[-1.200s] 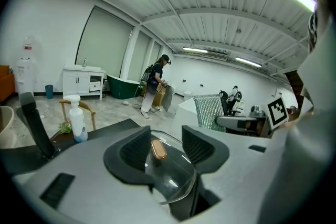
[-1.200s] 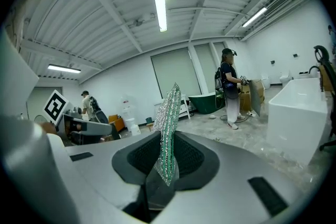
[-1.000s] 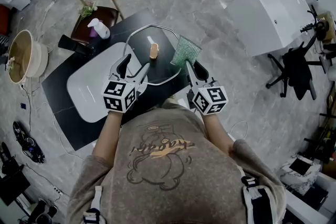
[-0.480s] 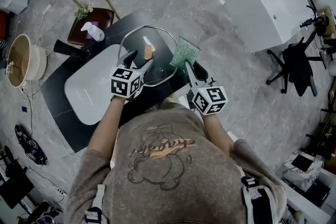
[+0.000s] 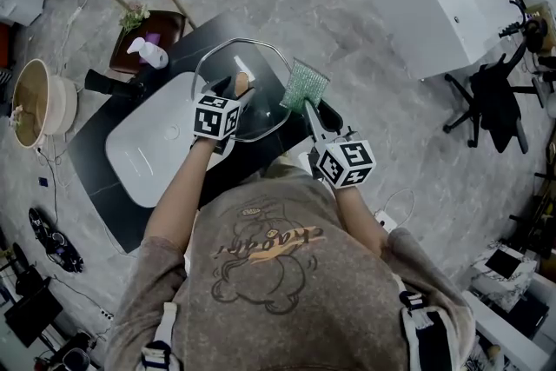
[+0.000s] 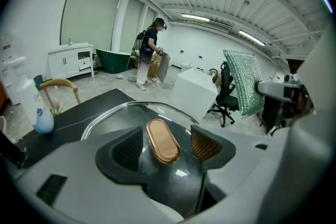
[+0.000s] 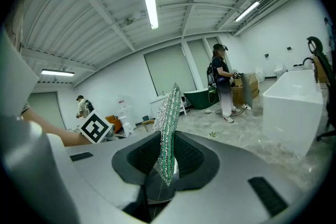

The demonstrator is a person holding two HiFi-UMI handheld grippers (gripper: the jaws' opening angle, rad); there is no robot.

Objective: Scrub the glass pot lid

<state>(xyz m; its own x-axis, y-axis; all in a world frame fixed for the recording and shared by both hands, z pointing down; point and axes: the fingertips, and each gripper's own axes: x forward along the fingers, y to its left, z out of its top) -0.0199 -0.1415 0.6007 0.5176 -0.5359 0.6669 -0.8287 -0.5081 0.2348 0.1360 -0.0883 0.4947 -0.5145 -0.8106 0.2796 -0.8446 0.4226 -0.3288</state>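
Head view: the lid (image 5: 261, 113) lies flat on the dark counter (image 5: 100, 148), its left edge over the white sink (image 5: 143, 143). The left tool (image 5: 233, 96) reaches in over the glass to the knob (image 5: 241, 83) at the lid's middle. The right tool (image 5: 307, 107) sits off the lid's right rim and holds the sponge (image 5: 307, 84) upright, just beside that rim and apart from the glass.

Left gripper view: the jaws stand apart, one on each side of the knob (image 6: 163, 140). There is a clear gap on the right. The left pad may be brushing the knob, but the view does not settle it, so I read this as not yet gripped. The knob's long axis runs straight away along the tool's own line, so the jaws would close across its narrow width. The glass (image 6: 126, 118) spreads out ahead and to the left.

Right gripper view: the jaws are clamped on the lower part of the sponge (image 7: 168, 123), which stands on edge between them.

The move ahead turns on this: the lid lies to the left of the sponge, the left tool is the nearer one to the knob, and the right is nearer to the bare glass
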